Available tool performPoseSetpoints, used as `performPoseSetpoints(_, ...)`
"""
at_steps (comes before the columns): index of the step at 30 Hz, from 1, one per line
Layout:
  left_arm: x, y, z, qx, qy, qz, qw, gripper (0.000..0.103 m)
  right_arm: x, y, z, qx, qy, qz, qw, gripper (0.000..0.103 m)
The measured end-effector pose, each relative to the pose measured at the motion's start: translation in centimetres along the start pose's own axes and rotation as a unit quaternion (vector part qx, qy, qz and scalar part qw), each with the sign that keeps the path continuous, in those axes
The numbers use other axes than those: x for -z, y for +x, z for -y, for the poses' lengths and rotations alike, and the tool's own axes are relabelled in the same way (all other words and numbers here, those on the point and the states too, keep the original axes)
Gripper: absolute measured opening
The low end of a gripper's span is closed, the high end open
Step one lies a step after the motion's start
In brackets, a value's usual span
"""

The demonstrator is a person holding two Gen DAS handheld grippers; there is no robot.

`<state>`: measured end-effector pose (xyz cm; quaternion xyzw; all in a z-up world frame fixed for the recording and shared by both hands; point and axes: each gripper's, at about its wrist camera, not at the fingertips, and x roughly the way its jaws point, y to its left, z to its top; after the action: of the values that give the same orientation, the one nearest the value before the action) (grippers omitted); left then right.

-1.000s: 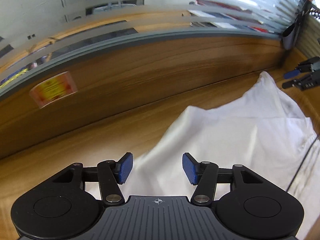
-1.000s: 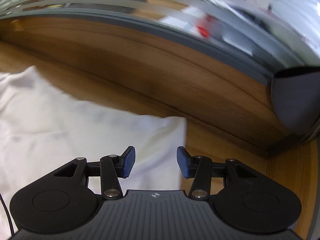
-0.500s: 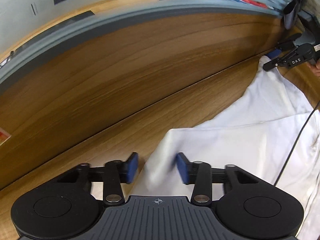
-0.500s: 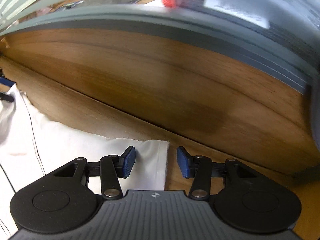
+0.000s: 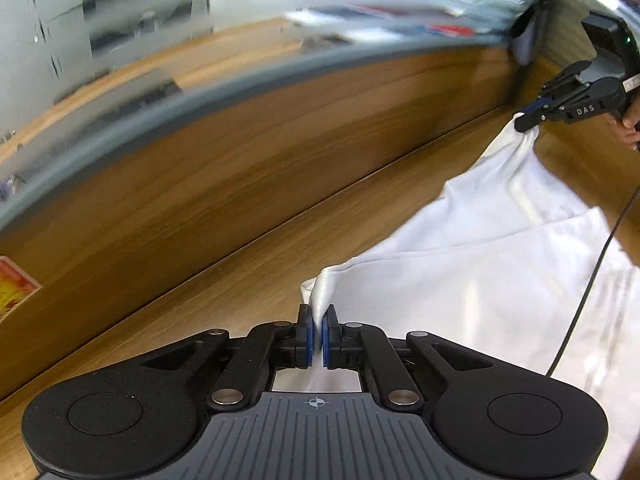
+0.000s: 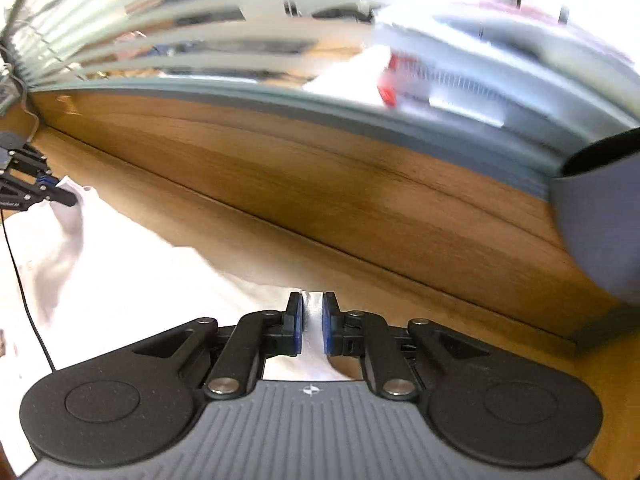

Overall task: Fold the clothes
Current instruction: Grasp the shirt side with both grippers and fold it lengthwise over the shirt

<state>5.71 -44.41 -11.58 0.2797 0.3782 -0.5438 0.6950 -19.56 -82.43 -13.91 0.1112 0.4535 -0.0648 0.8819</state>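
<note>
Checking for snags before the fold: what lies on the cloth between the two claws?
Only the white garment itself spans from the left claw to the right claw, both pinching corners; the left wrist view shows it. A thin black cable crosses nearer the right side.

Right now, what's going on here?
Left gripper, right gripper just closed, each pinching white garment corner. Black cable lies across it.

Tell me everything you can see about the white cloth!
The cloth is plain white, thin and soft-looking, with a few creases and folded layers. It lies spread on the wooden table, close to the wooden back wall. The left tool has just closed on one far corner and the right tool on the other, so both corners bunch up between the blue pads. A thin black cable runs across it.
</note>
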Motion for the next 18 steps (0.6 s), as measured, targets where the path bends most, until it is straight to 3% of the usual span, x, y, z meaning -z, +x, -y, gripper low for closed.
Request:
performPoseSetpoints(10,4.5,-8.8,5.9,0.003,0.041,0.024,0.9989,0.006,5.9,-8.3,-5.7,0.001,-0.005,0.024,1.0,0.011)
performPoseSetpoints(18,10.3,-10.3,11.4,0.017,0.066,-0.007,0.9976,0.006,14.1,-11.9,-9.8,0.006,0.019,-0.013,1.0,0.01)
